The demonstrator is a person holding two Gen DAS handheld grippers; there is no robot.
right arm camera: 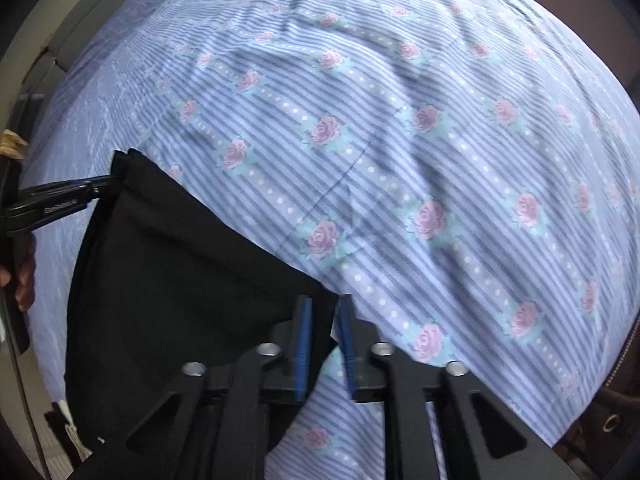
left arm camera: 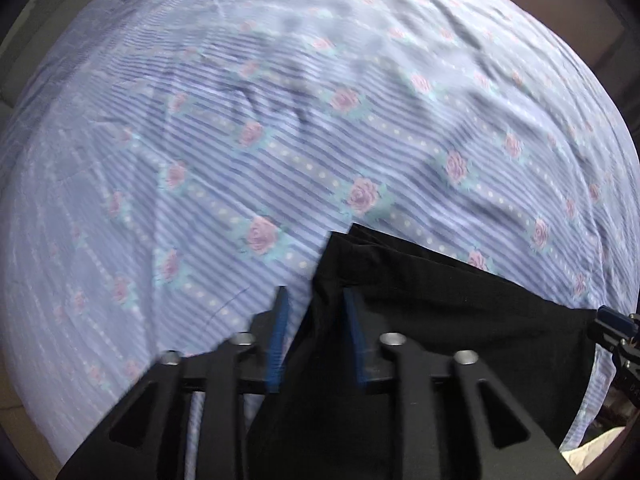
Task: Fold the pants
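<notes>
The black pants (left arm camera: 432, 328) hang stretched between my two grippers above a bed. In the left wrist view my left gripper (left arm camera: 316, 300) has its blue pads on either side of one corner of the pants and grips the cloth. In the right wrist view my right gripper (right arm camera: 325, 308) pinches the other corner of the pants (right arm camera: 180, 264) between its blue pads. The right gripper also shows at the right edge of the left wrist view (left arm camera: 616, 328); the left gripper shows at the left edge of the right wrist view (right arm camera: 92, 190). The lower part of the pants is hidden below both views.
A blue striped bedsheet (left arm camera: 320, 128) with pink roses covers the bed and fills both views (right arm camera: 400, 160). A brown bag (right arm camera: 608, 416) sits at the lower right beside the bed. The floor shows at the lower left (left arm camera: 16, 424).
</notes>
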